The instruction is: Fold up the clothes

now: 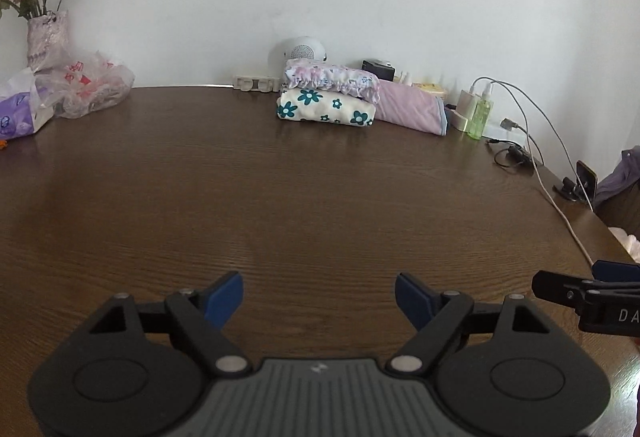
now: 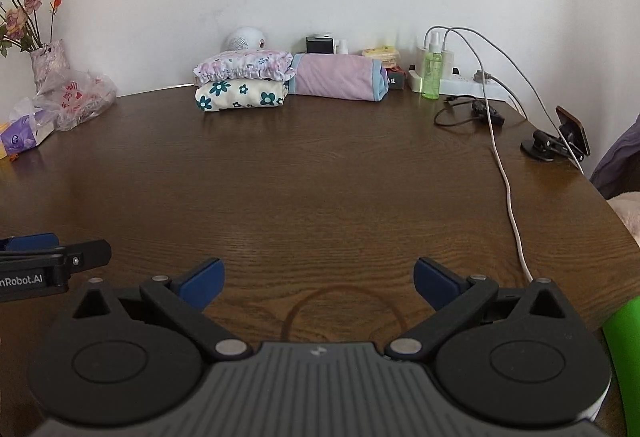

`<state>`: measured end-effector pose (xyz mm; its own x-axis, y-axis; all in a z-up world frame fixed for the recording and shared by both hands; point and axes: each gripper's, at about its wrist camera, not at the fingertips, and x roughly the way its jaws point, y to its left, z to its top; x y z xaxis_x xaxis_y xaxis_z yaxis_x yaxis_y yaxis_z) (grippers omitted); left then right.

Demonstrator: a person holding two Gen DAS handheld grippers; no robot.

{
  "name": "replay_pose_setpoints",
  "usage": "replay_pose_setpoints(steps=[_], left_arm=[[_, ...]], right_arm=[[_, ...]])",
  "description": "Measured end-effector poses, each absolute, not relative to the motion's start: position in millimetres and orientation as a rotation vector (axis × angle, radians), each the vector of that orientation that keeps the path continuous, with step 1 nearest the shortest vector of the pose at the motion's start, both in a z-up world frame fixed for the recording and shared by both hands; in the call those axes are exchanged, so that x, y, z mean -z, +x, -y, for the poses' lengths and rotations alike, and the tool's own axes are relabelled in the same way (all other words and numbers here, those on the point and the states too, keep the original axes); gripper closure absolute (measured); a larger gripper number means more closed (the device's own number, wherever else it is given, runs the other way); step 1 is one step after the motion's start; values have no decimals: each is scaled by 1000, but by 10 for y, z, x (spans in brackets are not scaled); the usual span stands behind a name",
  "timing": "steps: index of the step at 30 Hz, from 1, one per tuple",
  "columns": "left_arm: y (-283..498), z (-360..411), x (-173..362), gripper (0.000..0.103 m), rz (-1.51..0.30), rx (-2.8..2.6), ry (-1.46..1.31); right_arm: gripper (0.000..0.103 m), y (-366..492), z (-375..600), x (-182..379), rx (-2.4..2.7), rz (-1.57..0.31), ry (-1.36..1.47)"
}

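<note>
Folded clothes lie at the back of the brown wooden table (image 1: pixel 280 197): a cream piece with teal flowers (image 1: pixel 326 108) (image 2: pixel 240 94), a ruffled pink floral piece (image 1: pixel 332 77) (image 2: pixel 244 65) stacked on it, and a folded lilac piece (image 1: pixel 412 107) (image 2: pixel 340 77) to their right. My left gripper (image 1: pixel 319 299) is open and empty over the near table. My right gripper (image 2: pixel 319 283) is open and empty too. The right gripper's tip shows at the left wrist view's right edge (image 1: pixel 592 293); the left gripper's tip shows at the right wrist view's left edge (image 2: pixel 52 257).
A flower vase (image 1: pixel 46 37), plastic bag (image 1: pixel 92 85) and tissue pack (image 1: pixel 20 115) stand back left. A green spray bottle (image 2: pixel 432 73), power strip (image 2: pixel 468 85), white cable (image 2: pixel 508 189) and phone holder (image 2: pixel 560 137) are back right. A round speaker (image 1: pixel 300 49) sits by the wall.
</note>
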<state>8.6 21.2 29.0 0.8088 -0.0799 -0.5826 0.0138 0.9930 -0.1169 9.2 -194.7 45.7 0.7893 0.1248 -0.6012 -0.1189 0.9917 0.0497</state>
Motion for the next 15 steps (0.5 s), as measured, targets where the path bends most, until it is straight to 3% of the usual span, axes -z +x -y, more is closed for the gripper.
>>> replay_pose_setpoints(steps=[6, 15], left_arm=[[48, -245, -147, 20, -649, 25, -128], [67, -66, -96, 5, -675, 59, -23]], right_arm=[[0, 30, 1959, -268, -124, -688, 29], [0, 50, 1857, -135, -86, -709, -4]])
